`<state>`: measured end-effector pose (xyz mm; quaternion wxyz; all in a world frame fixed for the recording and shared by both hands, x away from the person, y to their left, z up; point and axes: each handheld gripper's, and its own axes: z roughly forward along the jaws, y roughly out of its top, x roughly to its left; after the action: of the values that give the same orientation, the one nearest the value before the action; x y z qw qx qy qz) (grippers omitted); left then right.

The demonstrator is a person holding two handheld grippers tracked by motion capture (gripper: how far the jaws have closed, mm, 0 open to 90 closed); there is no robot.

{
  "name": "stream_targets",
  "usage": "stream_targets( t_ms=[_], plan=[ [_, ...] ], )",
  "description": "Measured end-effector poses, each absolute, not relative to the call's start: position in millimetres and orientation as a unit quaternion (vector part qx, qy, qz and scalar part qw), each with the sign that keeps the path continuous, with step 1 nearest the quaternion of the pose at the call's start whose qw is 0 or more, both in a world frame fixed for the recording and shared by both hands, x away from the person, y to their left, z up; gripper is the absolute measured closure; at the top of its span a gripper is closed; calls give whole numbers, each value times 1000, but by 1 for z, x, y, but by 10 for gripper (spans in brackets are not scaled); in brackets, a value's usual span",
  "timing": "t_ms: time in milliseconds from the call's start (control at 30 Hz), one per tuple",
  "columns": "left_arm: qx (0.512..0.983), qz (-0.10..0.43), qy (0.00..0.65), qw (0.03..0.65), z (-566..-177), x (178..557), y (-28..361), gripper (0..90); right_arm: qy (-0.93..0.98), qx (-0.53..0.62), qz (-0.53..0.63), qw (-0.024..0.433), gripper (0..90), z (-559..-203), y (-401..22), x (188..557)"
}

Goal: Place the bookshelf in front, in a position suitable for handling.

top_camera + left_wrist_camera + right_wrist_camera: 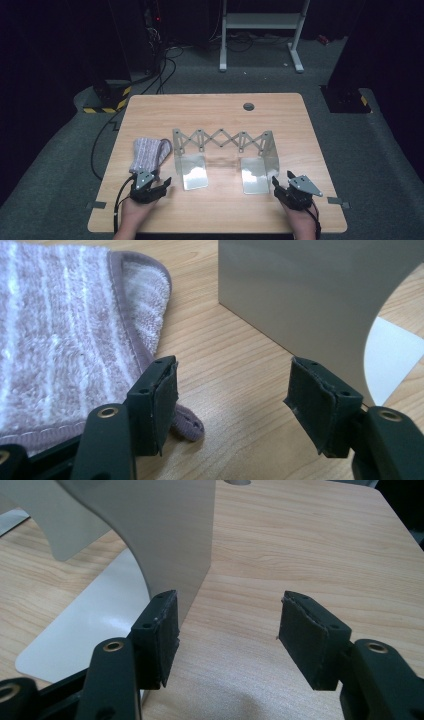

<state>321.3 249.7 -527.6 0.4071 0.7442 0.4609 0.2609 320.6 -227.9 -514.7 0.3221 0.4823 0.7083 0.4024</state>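
In the high view our left gripper (161,183) and right gripper (281,183) hover at the table's (215,107) near edge, both released, nothing between the jaws. The folded striped towel (147,154) lies by the left edge, just ahead of the left gripper; the metal scissor rack (223,140) stands mid-table. In the left gripper view our parted jaws frame bare wood, the towel (60,335) beside the left pad, a rack panel (310,295) ahead. In the right gripper view our jaws gape beside the rack's right panel (170,535)
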Motion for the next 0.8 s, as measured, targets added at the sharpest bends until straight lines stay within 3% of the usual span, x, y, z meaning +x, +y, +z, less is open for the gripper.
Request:
stream_targets(
  t_ms=[800],
  plan=[
    [747,268,433,428,-521,324,250,360,700,499,396,324,411,-516,-239,320]
  ],
)
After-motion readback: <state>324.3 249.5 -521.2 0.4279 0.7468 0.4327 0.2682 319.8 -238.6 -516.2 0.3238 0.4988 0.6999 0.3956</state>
